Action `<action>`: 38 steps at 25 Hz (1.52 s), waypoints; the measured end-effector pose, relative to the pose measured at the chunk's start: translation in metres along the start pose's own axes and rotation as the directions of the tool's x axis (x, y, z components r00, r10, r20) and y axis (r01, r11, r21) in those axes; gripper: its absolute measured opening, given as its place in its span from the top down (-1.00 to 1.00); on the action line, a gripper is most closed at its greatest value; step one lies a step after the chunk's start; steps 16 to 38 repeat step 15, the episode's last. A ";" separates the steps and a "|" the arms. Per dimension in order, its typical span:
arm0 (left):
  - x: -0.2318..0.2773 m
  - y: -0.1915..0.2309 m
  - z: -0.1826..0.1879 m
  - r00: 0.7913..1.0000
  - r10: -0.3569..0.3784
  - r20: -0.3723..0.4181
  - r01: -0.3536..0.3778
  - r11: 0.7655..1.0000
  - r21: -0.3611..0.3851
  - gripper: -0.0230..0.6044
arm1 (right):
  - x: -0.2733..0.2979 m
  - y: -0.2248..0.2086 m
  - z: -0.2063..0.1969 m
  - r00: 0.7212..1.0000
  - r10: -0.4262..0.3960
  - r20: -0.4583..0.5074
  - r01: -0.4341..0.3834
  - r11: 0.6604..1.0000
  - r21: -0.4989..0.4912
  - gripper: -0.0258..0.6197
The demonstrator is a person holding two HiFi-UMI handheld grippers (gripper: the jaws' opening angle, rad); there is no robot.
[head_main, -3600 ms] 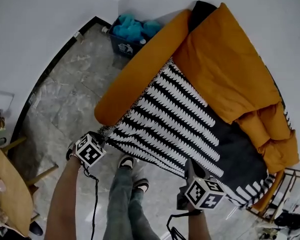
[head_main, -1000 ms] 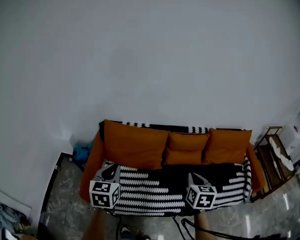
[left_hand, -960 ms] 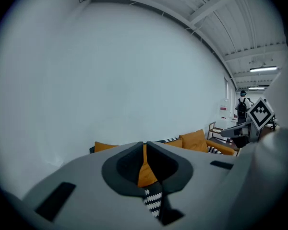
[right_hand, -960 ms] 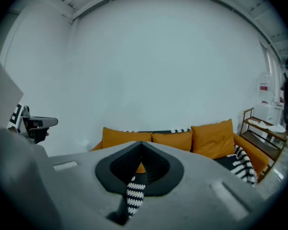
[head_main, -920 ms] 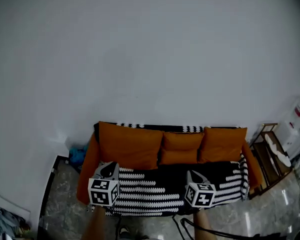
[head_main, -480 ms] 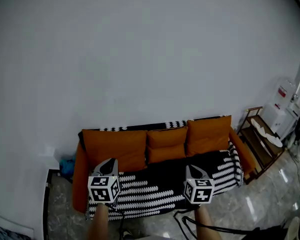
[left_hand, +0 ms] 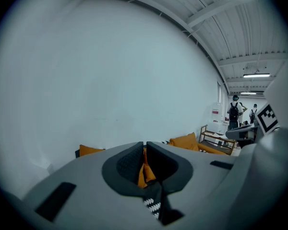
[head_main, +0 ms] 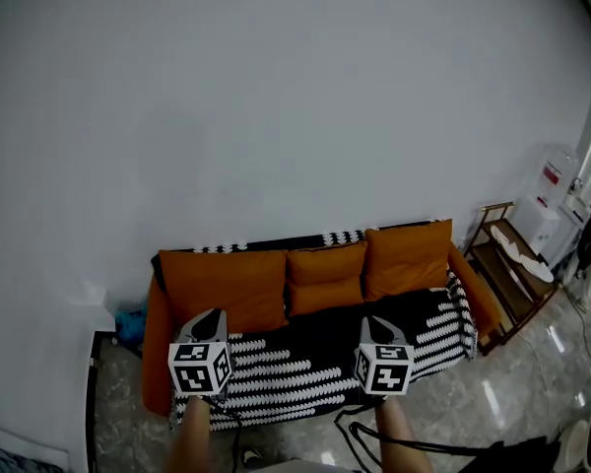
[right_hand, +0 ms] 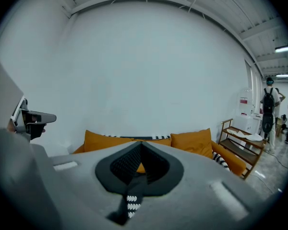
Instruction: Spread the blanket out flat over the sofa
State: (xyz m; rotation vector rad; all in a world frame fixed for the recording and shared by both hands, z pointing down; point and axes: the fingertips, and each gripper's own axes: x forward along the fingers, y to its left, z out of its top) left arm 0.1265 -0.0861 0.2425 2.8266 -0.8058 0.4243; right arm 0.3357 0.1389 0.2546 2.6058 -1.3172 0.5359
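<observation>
The black-and-white patterned blanket (head_main: 305, 368) lies over the seat of the orange sofa (head_main: 156, 363), and a strip of it shows along the top of the backrest (head_main: 305, 239). Three orange cushions (head_main: 222, 289) lean against the back. My left gripper (head_main: 210, 319) and right gripper (head_main: 373, 324) are held side by side in front of the sofa, away from the blanket. In the left gripper view the fingertips (left_hand: 145, 145) meet with nothing between them. The right gripper (right_hand: 141, 145) is likewise shut and empty. Sofa and blanket (right_hand: 130, 200) show only through the gaps behind the tips.
A wooden rack (head_main: 507, 254) stands right of the sofa, with a water dispenser (head_main: 552, 180) beyond it. A blue bin (head_main: 130, 325) sits by the left armrest. A cable (head_main: 374, 434) trails on the marble floor. People (right_hand: 269, 107) stand far off at the right.
The view went from close over the sofa's left end to a far view of the whole sofa. Over the last second it drifted slightly; both grippers stayed shut, side by side.
</observation>
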 end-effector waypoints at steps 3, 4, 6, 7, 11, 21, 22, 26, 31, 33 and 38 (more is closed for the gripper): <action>-0.003 0.008 0.001 1.000 0.007 0.001 -0.007 1.000 0.005 0.86 | 0.001 0.009 0.002 1.000 0.006 0.002 -0.006 1.000 -0.006 0.91; -0.004 0.011 0.001 1.000 0.011 0.001 -0.011 1.000 0.006 0.86 | 0.001 0.013 0.002 1.000 0.009 0.004 -0.009 1.000 -0.008 0.91; -0.007 0.016 0.001 1.000 0.016 0.000 -0.016 1.000 0.006 0.86 | 0.002 0.020 0.004 1.000 0.019 0.006 -0.019 1.000 -0.012 0.91; -0.009 0.018 -0.001 1.000 0.018 0.000 -0.018 1.000 0.006 0.86 | 0.002 0.024 0.003 1.000 0.028 0.006 -0.028 1.000 -0.014 0.91; -0.016 0.021 -0.014 1.000 0.021 0.002 -0.021 1.000 -0.002 0.86 | 0.000 0.034 -0.005 0.999 0.049 0.006 -0.049 0.999 -0.023 0.91; -0.012 0.030 -0.013 1.000 0.020 -0.014 -0.020 1.000 -0.014 0.86 | 0.006 0.041 0.004 0.999 0.047 0.007 -0.047 0.999 -0.020 0.91; -0.012 0.030 -0.013 1.000 0.020 -0.014 -0.020 1.000 -0.014 0.86 | 0.006 0.041 0.004 0.999 0.047 0.007 -0.047 0.999 -0.020 0.91; -0.012 0.030 -0.013 1.000 0.020 -0.014 -0.020 1.000 -0.014 0.86 | 0.006 0.041 0.004 0.999 0.047 0.007 -0.047 0.999 -0.020 0.91; -0.012 0.030 -0.013 1.000 0.020 -0.014 -0.020 1.000 -0.014 0.86 | 0.006 0.041 0.004 0.999 0.047 0.007 -0.047 0.999 -0.020 0.91; -0.012 0.030 -0.013 1.000 0.020 -0.014 -0.020 1.000 -0.014 0.86 | 0.006 0.041 0.004 0.999 0.047 0.007 -0.047 0.999 -0.020 0.91; -0.012 0.030 -0.013 1.000 0.020 -0.014 -0.020 1.000 -0.014 0.86 | 0.006 0.041 0.004 0.999 0.047 0.007 -0.047 0.999 -0.020 0.91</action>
